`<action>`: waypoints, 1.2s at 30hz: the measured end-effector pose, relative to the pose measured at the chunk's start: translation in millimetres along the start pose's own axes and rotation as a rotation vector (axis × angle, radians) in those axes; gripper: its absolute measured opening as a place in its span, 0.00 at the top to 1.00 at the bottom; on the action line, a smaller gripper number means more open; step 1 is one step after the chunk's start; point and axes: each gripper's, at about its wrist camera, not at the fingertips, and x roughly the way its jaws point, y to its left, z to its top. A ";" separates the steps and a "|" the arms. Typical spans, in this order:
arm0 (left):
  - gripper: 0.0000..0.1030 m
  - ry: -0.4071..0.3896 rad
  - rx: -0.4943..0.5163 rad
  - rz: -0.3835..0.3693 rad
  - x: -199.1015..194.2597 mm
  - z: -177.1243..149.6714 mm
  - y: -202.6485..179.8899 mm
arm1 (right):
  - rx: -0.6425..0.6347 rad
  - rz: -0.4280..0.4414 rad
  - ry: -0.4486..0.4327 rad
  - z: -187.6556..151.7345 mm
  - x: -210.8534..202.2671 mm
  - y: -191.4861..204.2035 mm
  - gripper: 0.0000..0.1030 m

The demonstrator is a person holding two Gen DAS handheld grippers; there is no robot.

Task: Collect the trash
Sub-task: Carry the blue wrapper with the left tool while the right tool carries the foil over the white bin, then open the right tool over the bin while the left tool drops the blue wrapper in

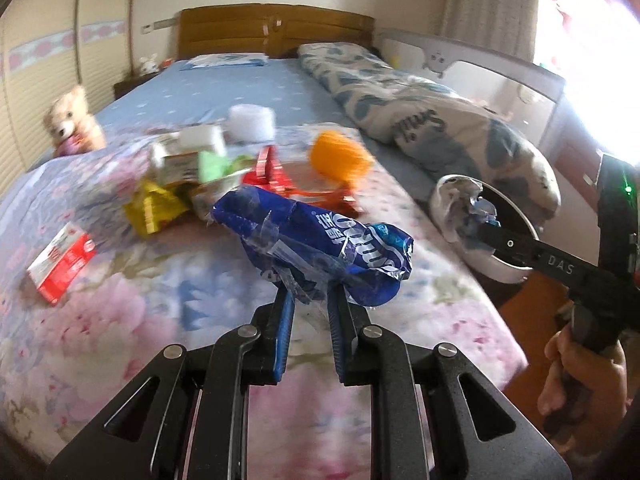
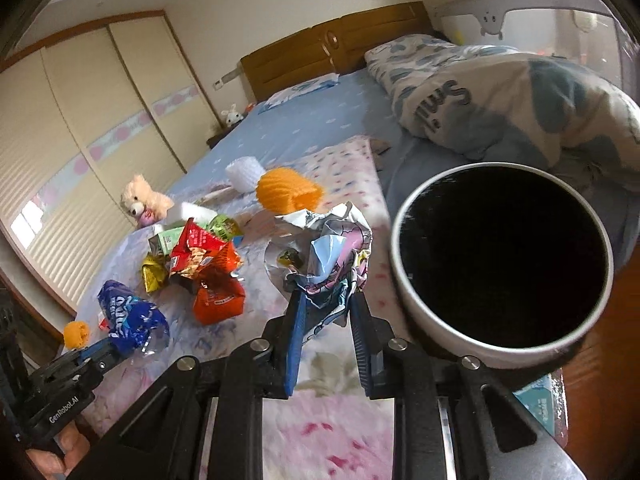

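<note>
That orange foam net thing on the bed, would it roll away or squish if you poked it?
The orange foam mesh fruit sleeve is a rounded, hollow-looking tube, so a push could roll it a little, though the soft floral bedspread probably stops it soon. Its open mesh looks spongy, so it likely squashes easily. It seems very light.

Wooden-headboard bed [image 1: 276, 32], louvred wardrobe [image 2: 80, 128], bright curtained window [image 1: 492, 4].
</note>
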 end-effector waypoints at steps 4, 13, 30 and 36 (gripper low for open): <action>0.85 0.008 0.030 -0.036 5.4 5.4 -19.9 | 0.023 -0.021 -0.019 0.3 -14.6 -16.1 0.78; 0.85 0.025 0.105 -0.096 21.1 18.0 -67.7 | 0.069 -0.073 -0.053 2.2 -37.0 -52.7 0.78; 0.85 0.067 0.228 -0.158 71.9 48.9 -144.4 | 0.104 -0.165 -0.046 18.2 -47.0 -105.6 0.78; 0.85 0.098 0.251 -0.172 91.6 54.1 -162.1 | 0.111 -0.185 -0.036 26.0 -44.2 -116.4 0.78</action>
